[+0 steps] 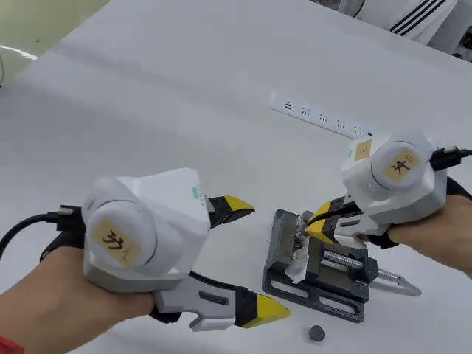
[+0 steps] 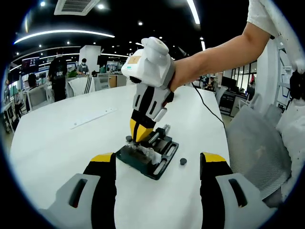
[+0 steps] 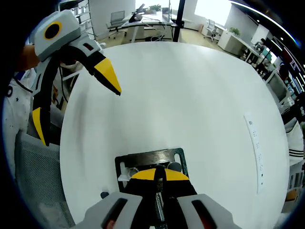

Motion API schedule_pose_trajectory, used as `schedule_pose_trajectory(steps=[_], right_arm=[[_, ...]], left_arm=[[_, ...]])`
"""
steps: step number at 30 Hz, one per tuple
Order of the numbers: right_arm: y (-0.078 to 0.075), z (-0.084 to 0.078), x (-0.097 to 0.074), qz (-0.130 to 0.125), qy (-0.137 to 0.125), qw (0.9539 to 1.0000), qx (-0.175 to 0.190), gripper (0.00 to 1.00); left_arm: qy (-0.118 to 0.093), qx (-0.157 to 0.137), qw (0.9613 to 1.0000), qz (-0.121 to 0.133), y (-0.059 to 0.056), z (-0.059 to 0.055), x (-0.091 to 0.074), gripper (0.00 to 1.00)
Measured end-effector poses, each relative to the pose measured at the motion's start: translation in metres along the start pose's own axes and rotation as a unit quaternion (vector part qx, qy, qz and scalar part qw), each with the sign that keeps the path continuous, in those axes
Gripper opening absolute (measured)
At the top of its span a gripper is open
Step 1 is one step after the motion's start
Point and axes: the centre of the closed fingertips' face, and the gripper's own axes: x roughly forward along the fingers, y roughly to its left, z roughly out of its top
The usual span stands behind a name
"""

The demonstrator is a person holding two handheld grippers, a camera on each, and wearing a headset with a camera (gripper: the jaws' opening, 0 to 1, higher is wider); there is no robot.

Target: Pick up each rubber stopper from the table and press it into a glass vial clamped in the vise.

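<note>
Above vise [image 1: 291, 284], right tool [image 1: 316, 227] pinched (table [image 1: 184, 110] roomy leftward).

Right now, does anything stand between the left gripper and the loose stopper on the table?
Nothing visible does. The stopper lies on bare table beside the vise, ahead of the open left gripper.

Head view down over the vise [image 1: 317, 293]; gripper views close on it (from opposite sides).
</note>
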Motion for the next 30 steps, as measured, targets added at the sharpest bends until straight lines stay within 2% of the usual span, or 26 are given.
schedule_pose_trajectory(steps=[10,17,30], right_arm=[[0.002,0.001,-0.002,-0.001,-0.004,1.0000,-0.002,0.01],[0.001,-0.001,-0.010,-0.012,-0.017,0.9998,0.005,0.02],[0.003,-0.007,-0.032,-0.034,-0.049,0.9976,0.035,0.12]], left_arm=[[0.005,0.005,1.0000,0.002,-0.001,0.002,-0.004,0.70],[0.009,0.008,0.9999,0.003,-0.001,0.002,-0.005,0.70],[0.015,0.016,0.9998,0.002,-0.003,0.003,-0.006,0.71]])
